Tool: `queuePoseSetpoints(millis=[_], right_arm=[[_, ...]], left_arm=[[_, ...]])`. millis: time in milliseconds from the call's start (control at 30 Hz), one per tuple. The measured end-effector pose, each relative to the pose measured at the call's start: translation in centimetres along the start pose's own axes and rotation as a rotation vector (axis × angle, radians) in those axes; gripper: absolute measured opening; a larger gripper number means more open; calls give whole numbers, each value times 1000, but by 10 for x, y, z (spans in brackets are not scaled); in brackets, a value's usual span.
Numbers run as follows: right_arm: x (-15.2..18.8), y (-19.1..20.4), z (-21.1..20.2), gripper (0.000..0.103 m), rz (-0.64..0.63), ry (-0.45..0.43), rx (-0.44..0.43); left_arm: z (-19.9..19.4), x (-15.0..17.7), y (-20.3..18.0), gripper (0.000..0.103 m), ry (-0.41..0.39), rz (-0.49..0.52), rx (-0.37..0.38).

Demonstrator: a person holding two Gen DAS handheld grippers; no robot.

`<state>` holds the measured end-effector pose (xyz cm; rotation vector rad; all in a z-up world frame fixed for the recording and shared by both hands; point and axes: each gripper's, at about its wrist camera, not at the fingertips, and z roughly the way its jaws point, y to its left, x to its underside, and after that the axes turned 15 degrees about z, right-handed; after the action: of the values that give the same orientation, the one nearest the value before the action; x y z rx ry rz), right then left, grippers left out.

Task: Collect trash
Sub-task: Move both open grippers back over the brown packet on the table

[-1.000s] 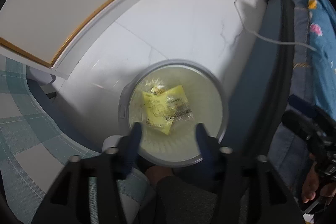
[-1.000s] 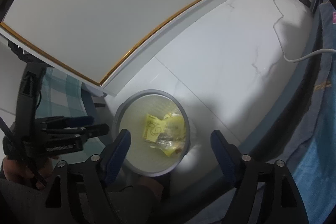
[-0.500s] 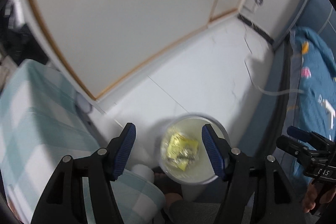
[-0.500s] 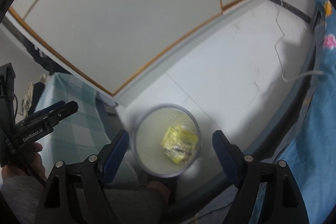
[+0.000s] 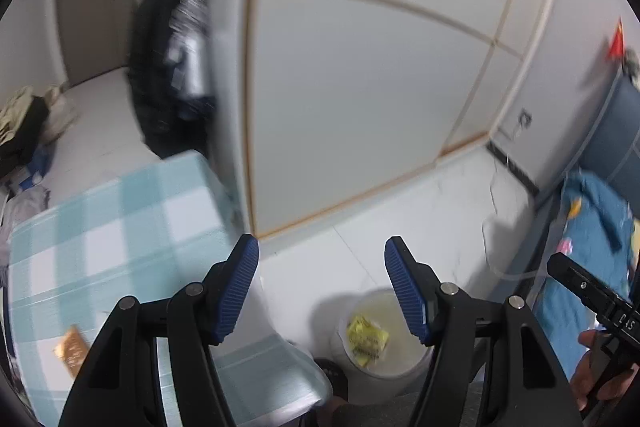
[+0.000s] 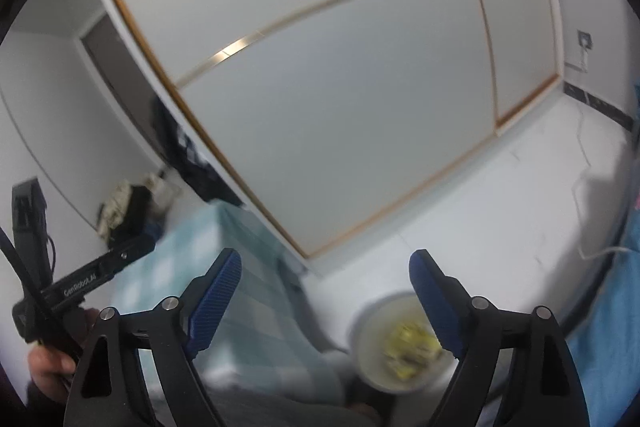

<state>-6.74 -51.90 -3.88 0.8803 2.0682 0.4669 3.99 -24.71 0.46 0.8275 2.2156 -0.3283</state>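
**Looking down at the trash bin from two open grippers**

Showing both tools from above, the two views do not give the same things. In the left wrist view the left gripper (image 5: 322,285) stands moderately wide with nothing between its blue pads, and the trash bin (image 5: 384,337) sits at the lower centre of the frame, on the white floor (image 5: 420,211). Inside it lies a yellow wrapper (image 5: 366,339), quite sharp; its long axis runs from upper left to lower right. A brown packet (image 5: 72,349) lies on the checked cloth (image 5: 120,227) at the lower left, and only this view shows it. At the right edge a hand (image 5: 600,375) holds the other tool.

In the right wrist view the right gripper (image 6: 324,301) is wide and its jaws are opening, with nothing between them. The trash bin (image 6: 400,343) is at the lower right of centre, partly behind the right pad. The yellow wrapper (image 6: 408,349) is blurred there, so its direction cannot be told. The bottom of the bin is cut off by a dark shape in both views.
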Motion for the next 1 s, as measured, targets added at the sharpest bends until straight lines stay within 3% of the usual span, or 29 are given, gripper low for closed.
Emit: queuePoseSetpoints(millis=[100,367,500,667,1000], right_arm=[[4,33,-7,89,-52,-23,-57],[30,115,0,91,-185,5,-191],[48,146,11,91,-225,41,-237],[61,170,35,92,-184,133,-340],[105,230,82,92,-277,272,-354]], left_arm=[[-20,-1,12,69,-47,-31,-51],[-75,19,63,71,-153,-99,-187],[-98,29,82,81,-176,-144,-222],[-118,40,108,85,-194,-187,-275],[-123,73,165,94,-213,-266,-325]])
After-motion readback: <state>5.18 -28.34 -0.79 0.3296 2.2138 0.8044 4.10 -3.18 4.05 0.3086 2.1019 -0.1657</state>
